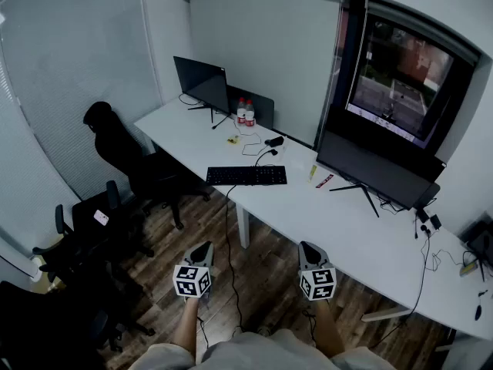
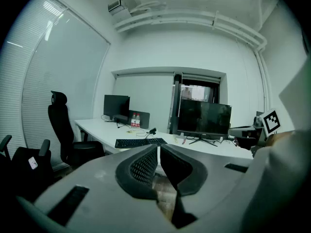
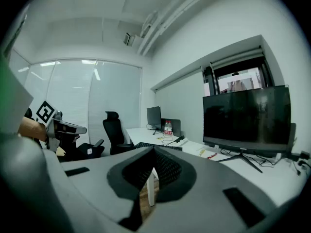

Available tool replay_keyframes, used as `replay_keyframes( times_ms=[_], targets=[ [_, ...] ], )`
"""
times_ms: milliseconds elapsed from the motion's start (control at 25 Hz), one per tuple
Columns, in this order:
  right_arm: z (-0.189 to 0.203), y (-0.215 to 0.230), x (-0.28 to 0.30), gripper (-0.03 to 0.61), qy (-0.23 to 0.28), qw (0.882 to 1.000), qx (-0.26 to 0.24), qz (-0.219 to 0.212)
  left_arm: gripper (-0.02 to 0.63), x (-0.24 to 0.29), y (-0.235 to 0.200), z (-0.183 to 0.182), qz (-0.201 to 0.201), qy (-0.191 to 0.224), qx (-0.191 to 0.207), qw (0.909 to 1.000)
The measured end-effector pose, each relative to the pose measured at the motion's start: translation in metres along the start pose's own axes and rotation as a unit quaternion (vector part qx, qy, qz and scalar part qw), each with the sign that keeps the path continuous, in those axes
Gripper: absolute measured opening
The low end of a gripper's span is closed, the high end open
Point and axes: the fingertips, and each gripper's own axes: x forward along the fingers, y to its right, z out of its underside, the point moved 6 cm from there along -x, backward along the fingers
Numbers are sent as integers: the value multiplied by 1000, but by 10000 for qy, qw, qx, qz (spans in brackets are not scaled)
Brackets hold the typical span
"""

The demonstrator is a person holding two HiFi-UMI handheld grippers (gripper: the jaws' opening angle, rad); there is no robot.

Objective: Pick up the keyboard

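A black keyboard [image 1: 246, 176] lies near the front edge of a long white desk [image 1: 331, 222]; it also shows far off in the left gripper view as the keyboard [image 2: 140, 142] and in the right gripper view as the keyboard [image 3: 153, 145]. My left gripper [image 1: 202, 249] and right gripper [image 1: 310, 250] hang side by side over the wooden floor, well short of the desk. Both point towards it, jaws shut with nothing between them. The same left gripper [image 2: 159, 148] and right gripper [image 3: 154, 151] tips meet in their own views.
A large monitor [image 1: 377, 172] stands right of the keyboard, a smaller monitor [image 1: 202, 83] and two bottles [image 1: 245, 112] at the desk's far end. Black office chairs [image 1: 127, 156] crowd the left. A cable [image 1: 228, 245] hangs from the desk to the floor.
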Motion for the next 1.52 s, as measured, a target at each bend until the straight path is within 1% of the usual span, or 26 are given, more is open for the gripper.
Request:
replay_keyframes(
  times_ms=[400, 560, 600, 640, 680, 720, 800, 840, 920, 1280, 1520],
  targets=[
    [-1, -1, -2, 0, 38, 10000, 25, -47, 28, -2, 0, 0, -17, 16, 6, 10000],
    [-1, -1, -3, 3, 174, 9997, 127, -139, 31, -2, 4, 0, 107, 63, -36, 9999],
    [-1, -1, -3, 48, 189, 9996, 110, -179, 42, -1, 6, 1, 186, 62, -77, 9998],
    [-1, -1, -3, 117, 193, 9995, 90, -226, 84, 0, 8, 2, 258, 53, -134, 9996],
    [0, -1, -2, 187, 185, 9994, 73, -269, 162, 1, 9, 3, 299, 39, -189, 9994],
    [0, -1, -1, 229, 171, 9994, 55, -306, 202, 1, 10, 4, 305, 29, -223, 9993],
    [2, -1, -1, 274, 134, 9992, 14, -370, 232, 1, 12, 6, 265, 24, -237, 9994],
    [3, -1, -1, 297, 111, 9992, -10, -386, 232, 0, 13, 7, 241, 27, -240, 9994],
    [5, 0, -2, 302, 70, 9991, -50, -404, 232, -1, 14, 9, 200, 55, -264, 9994],
    [10, 10, 1, 259, 57, 9984, -128, -546, 230, 6, 28, 8, 61, 141, -285, 9995],
    [10, 20, 3, 245, 81, 9976, -164, -668, 230, 11, 40, 12, -48, 164, -296, 9994]
  ],
)
